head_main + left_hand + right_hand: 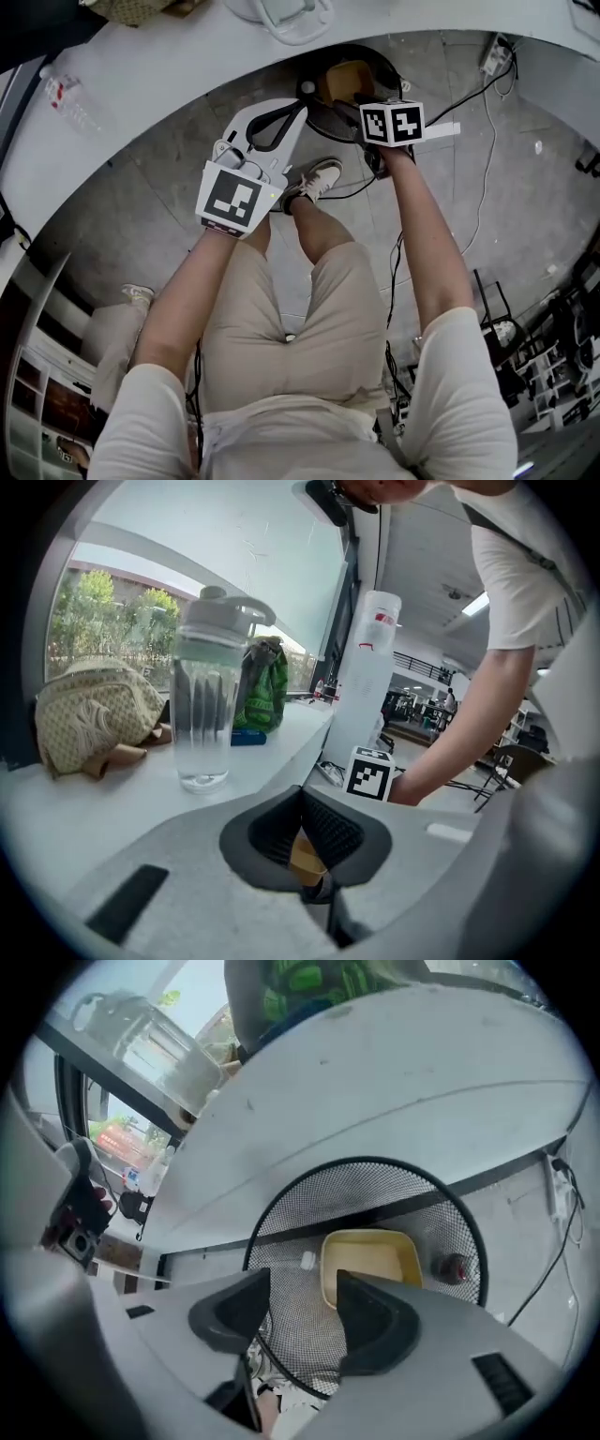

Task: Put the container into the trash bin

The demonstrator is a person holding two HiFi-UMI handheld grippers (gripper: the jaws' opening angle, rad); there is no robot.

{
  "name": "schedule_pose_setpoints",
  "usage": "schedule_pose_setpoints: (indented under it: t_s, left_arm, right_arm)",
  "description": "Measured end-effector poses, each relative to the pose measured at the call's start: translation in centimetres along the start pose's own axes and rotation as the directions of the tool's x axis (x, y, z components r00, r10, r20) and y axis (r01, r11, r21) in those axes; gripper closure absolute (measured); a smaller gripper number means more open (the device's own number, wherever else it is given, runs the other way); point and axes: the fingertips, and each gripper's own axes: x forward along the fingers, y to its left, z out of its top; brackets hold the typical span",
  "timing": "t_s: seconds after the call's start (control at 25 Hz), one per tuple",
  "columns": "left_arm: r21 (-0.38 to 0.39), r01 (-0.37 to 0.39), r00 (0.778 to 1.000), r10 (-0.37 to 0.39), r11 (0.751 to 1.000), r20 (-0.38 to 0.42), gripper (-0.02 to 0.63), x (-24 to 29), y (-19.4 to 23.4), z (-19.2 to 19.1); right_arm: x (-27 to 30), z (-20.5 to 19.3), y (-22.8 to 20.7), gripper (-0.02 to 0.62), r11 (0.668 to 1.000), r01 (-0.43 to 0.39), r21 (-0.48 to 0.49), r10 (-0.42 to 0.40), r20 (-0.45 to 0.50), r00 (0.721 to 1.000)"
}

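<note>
The black mesh trash bin (412, 1194) holds a shallow yellow container (375, 1252) (rectangular, empty) and perhaps a dark ball (453, 1267). The right gripper (302, 1305) has its jaws apart and empty; the left gripper (302, 808) has its jaws closed.

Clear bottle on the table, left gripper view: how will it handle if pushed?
The clear bottle looks tall, narrow and near empty, so it is probably light and apt to tip if pushed high. Its smooth walls may be slippery to grip.
</note>
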Motion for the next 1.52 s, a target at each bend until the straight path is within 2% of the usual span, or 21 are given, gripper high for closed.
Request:
schedule_pose_setpoints:
  t_s: [0.16, 0.28, 0.36, 0.72, 0.92, 1.08, 1.24, 1.52]
  left_arm:
    - [0.013, -0.003, 1.000, 0.003, 1.000, 0.008, 0.589, -2.1, -0.4, 3.4]
    - [0.007, -0.020, 1.000, 0.020, 1.000, 0.009, 0.590, -3.7, -0.3, 5.7]
    - [0.009, -0.045, 0.999, 0.045, 0.999, 0.008, 0.589, -4.8, 0.2, 7.2]
    - [0.063, -0.065, 0.998, 0.064, 0.996, 0.025, 0.591, -10.4, -0.2, 16.0]
    - [0.048, -0.091, 0.991, 0.086, 0.995, 0.100, 0.589, -12.7, -1.3, 22.7]
    - [0.061, -0.117, 0.985, 0.108, 0.991, 0.131, 0.589, -14.8, -1.6, 26.4]
    - [0.101, -0.127, 0.985, 0.113, 0.987, 0.131, 0.590, -16.6, -2.5, 29.5]
    - [0.153, -0.140, 0.973, 0.107, 0.978, 0.206, 0.591, -18.8, -4.8, 36.9]
  right_arm:
    - [-3.5, 1.2, 1.9, 0.404, 0.999, 0.036, -0.024, -0.035, 0.029, 0.999]
    - [-6.3, 2.2, 3.9, 0.489, 0.997, 0.049, -0.056, -0.046, 0.052, 0.998]
    - [-8.5, 2.9, 5.1, 0.590, 0.996, 0.058, -0.068, -0.053, 0.071, 0.996]
    - [-18.5, 4.9, 11.1, 0.594, 0.997, 0.067, -0.032, -0.061, 0.177, 0.982]
    - [-24.6, 7.1, 14.8, 0.594, 0.996, 0.057, -0.065, -0.040, 0.240, 0.970]
    - [-30.3, 9.9, 16.1, 0.594, 0.998, 0.055, 0.020, -0.058, 0.355, 0.933]
    - [-36.1, 11.3, 17.8, 0.594, 0.998, 0.056, -0.004, -0.049, 0.425, 0.904]
    - [-44.9, 12.5, 20.4, 0.594, 0.998, 0.049, 0.029, -0.057, 0.547, 0.835]
